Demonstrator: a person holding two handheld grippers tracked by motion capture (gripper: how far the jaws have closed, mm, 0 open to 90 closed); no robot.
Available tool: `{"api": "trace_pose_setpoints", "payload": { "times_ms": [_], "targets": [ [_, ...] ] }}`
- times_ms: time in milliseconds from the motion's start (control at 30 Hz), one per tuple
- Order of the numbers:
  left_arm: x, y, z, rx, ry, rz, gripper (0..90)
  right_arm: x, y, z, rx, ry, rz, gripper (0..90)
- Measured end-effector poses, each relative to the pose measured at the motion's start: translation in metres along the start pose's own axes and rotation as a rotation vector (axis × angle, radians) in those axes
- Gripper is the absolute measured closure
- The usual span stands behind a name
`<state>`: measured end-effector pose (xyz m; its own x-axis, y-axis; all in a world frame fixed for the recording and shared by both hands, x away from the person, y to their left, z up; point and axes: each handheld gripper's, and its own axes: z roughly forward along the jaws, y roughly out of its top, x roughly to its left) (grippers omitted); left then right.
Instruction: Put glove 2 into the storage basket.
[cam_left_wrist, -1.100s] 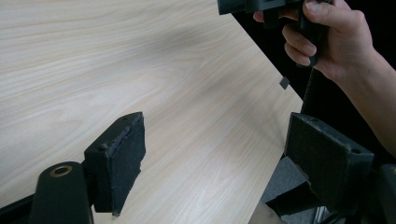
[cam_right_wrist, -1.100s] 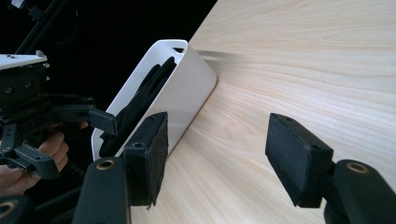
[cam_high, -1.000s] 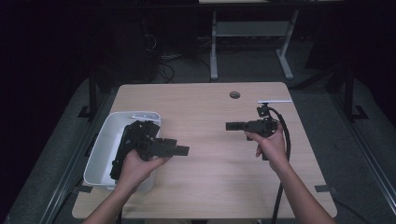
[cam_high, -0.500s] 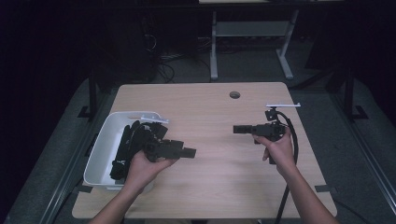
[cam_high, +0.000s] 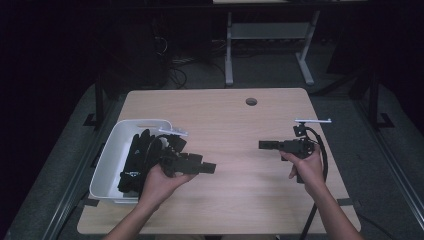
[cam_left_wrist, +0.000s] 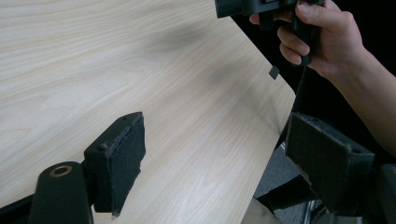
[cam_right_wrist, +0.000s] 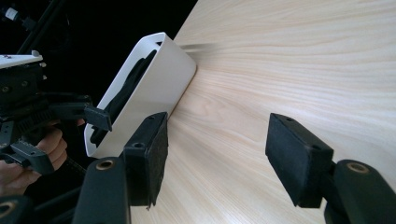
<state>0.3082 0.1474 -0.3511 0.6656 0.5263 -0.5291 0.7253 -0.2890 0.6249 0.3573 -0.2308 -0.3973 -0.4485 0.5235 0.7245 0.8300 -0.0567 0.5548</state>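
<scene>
A white bin (cam_high: 107, 156) stands at the table's left edge and holds several black items (cam_high: 136, 161); what they are I cannot tell. My left gripper (cam_high: 212, 168) is held just right of the bin, above the bare wood, pointing right. In the left gripper view its jaws (cam_left_wrist: 219, 140) stand wide open with nothing between them. My right gripper (cam_high: 262, 145) hovers at the right side, pointing left toward the bin. In the right gripper view it (cam_right_wrist: 218, 140) is open and empty, with the bin (cam_right_wrist: 159, 79) beyond.
The light wooden table (cam_high: 235, 120) has a round cable hole (cam_high: 251, 101) near its far edge. A cable (cam_high: 324, 160) trails from the right gripper past the person's wrist. A metal stand (cam_high: 265, 35) is on the dark floor behind the table.
Both grippers have drifted to the right; the right one has also come slightly nearer the person. Both stay open and empty.
</scene>
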Motion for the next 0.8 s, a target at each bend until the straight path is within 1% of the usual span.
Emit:
{"api": "trace_pose_setpoints", "payload": {
  "times_ms": [100, 167, 233, 333, 533, 800],
  "targets": [
    [0.000, -0.001, 0.003, 0.002, -0.005, -0.004, 20.1, -0.003, -0.002, -0.002, -0.002, 0.001, 0.004, 38.6],
    [-0.001, -0.002, 0.005, 0.004, -0.007, -0.004, 20.1, -0.004, -0.004, -0.004, 0.003, -0.008, 0.007, 38.6],
    [-0.001, -0.003, 0.007, 0.005, -0.004, 0.005, 20.1, -0.006, -0.005, -0.007, -0.004, -0.006, 0.006, 38.6],
    [-0.002, -0.004, 0.009, 0.004, -0.009, 0.001, 20.1, -0.008, -0.008, -0.009, -0.003, -0.011, 0.008, 38.6],
    [-0.002, -0.008, 0.018, 0.018, -0.024, 0.003, 20.1, -0.015, -0.016, -0.011, 0.003, -0.015, 0.018, 38.5],
    [-0.003, -0.010, 0.022, 0.013, -0.026, 0.011, 20.1, -0.020, -0.022, -0.017, -0.001, -0.020, 0.030, 38.5]
  ]
}}
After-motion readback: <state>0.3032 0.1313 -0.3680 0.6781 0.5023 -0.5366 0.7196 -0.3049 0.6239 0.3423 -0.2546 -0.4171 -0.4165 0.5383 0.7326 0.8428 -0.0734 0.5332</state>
